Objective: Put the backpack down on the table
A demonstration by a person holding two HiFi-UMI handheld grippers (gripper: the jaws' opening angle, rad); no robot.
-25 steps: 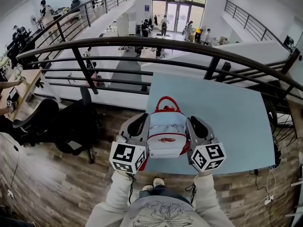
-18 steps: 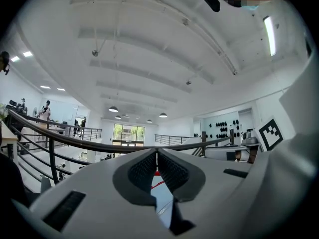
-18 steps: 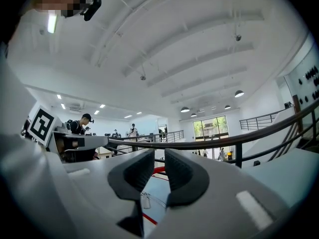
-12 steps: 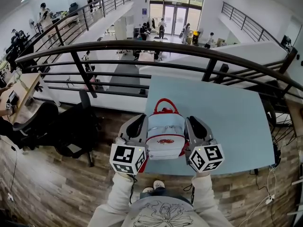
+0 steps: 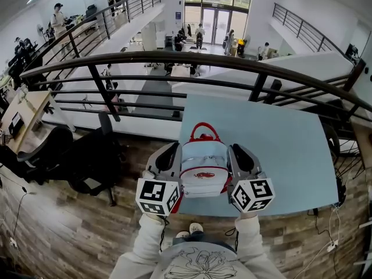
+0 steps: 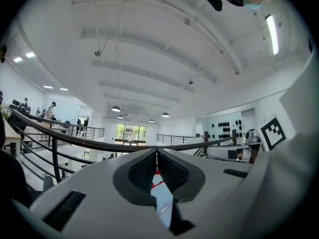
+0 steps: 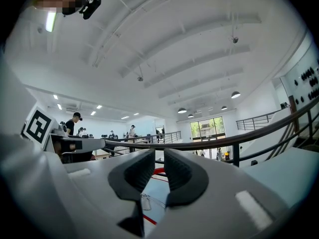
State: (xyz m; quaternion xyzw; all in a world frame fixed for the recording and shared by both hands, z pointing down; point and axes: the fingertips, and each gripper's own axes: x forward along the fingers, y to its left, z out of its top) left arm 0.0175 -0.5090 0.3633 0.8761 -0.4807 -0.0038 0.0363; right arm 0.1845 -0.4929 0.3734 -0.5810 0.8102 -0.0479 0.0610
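Pale-blue worktop (image 5: pixel 279 150): the white-and-red backpack (image 5: pixel 203 164) is over its near edge, barely shifted in the last second. Left tongs (image 6: pixel 157 158) and right tongs (image 7: pixel 159 157) are narrow, pinching its sides. Judgement: set-down nearly complete; release outstanding; contact with the worktop unconfirmed.

left gripper (image 5: pixel 170 151) and right gripper (image 5: pixel 238 151): light grey moulded shells, black ribbed pads (image 6: pixel 143 169), white cube with black square markers (image 5: pixel 157 196) on the back of each. Person wears pale cream long sleeves (image 5: pixel 144 243) and a light grey top with a line-drawn print (image 5: pixel 200 264). Dark trousers, white shoes (image 5: pixel 195 224).
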